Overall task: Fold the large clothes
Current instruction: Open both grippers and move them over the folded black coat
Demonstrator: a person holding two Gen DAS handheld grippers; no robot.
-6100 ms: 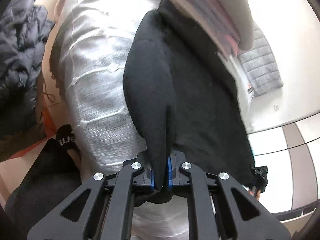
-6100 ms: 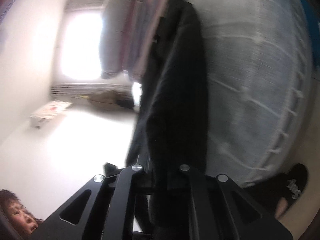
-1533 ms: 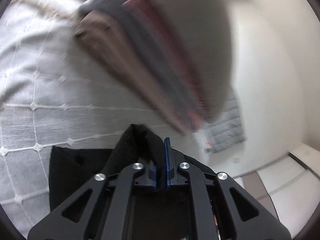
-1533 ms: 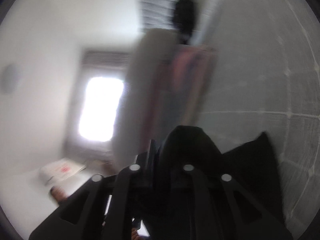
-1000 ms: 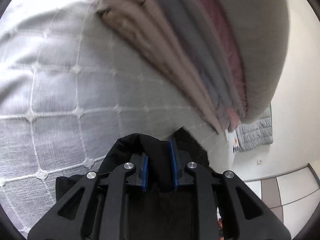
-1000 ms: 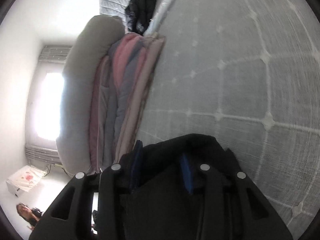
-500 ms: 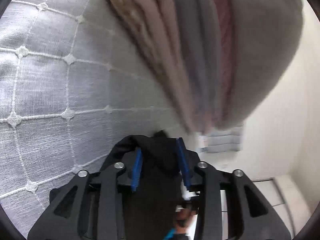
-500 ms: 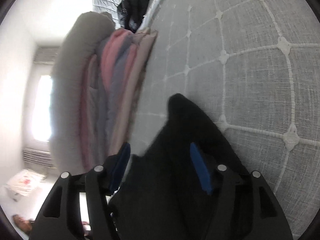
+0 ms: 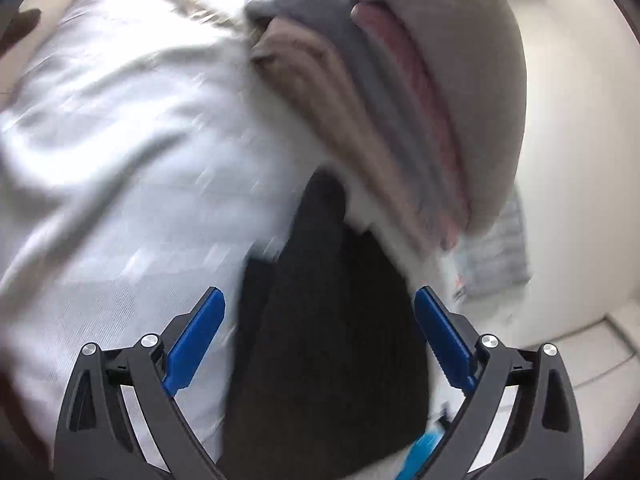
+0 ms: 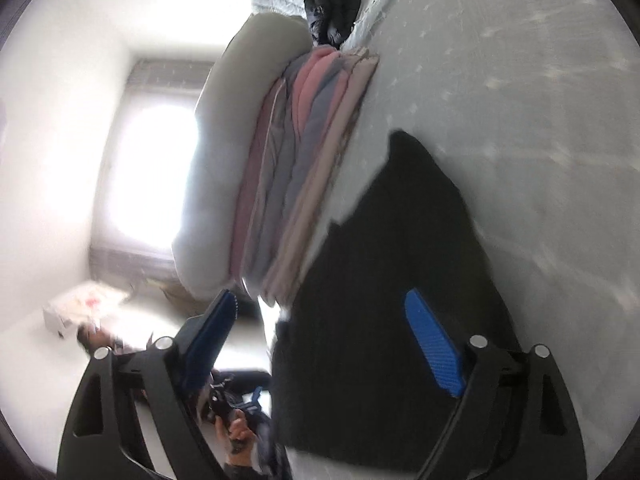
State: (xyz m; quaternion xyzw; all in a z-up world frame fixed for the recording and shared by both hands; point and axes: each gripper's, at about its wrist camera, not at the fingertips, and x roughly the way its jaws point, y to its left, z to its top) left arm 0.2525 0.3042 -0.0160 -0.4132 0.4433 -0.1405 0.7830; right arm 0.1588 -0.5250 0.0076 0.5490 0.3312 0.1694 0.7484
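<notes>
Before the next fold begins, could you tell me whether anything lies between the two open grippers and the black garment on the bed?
Nothing visible does. The black garment lies flat on the quilted mattress, directly ahead of the open left gripper and right gripper. The stack of folded clothes sits beside its far edge, not across the approach.

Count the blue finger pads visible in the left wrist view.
2. One blue pad sits left of the black garment, the other blue pad right of it, spread wide apart. Neither touches the cloth.
</notes>
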